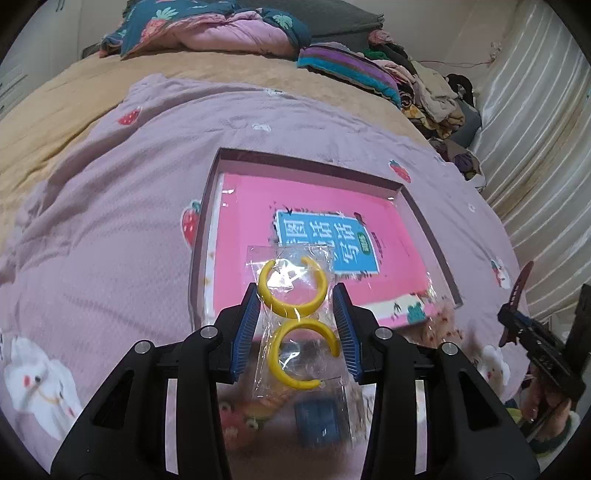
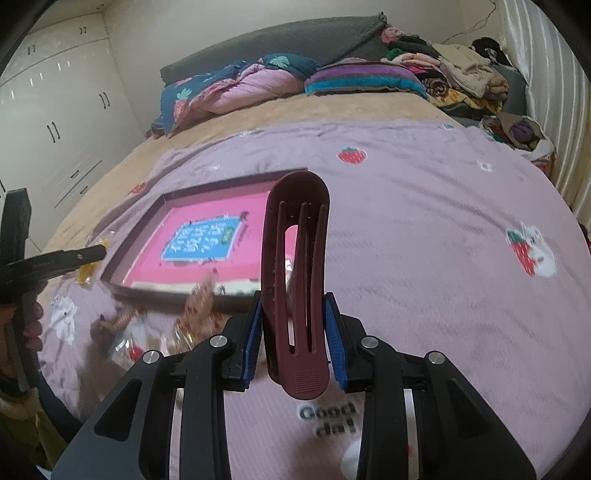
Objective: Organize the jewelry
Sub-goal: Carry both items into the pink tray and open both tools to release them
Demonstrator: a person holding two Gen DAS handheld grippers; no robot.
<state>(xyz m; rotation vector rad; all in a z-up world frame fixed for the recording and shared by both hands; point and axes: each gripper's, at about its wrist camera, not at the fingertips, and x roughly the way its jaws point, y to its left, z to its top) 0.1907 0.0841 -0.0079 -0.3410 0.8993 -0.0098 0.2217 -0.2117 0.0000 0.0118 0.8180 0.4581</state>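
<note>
left gripper [image 1: 295, 314] grips bag of yellow earrings [image 1: 295, 325] | right gripper [image 2: 293, 325] clamps maroon hair clip [image 2: 297, 280], tip at 12 o'clock | tray [image 2: 144, 236] at 10 o'clock, bedspread [image 2: 424, 258] open at 3

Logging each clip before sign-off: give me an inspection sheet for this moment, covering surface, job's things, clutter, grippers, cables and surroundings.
Surface: lilac strawberry-print quilt over a tan bed cover.
Job's things: clear plastic bag with two yellow C-shaped hoop earrings; long maroon plastic hair clip; shallow dark-rimmed box holding a pink book.
Clutter: blurred small packets beside the box, contents unclear.
Grippers: left gripper shut on the earring bag, above the box's near edge; right gripper shut on the hair clip, which stands upright.
Cables: thin wire on the wall behind the bed.
Surroundings: bundled bedding, clothes pile, white wardrobe, striped curtain.
</note>
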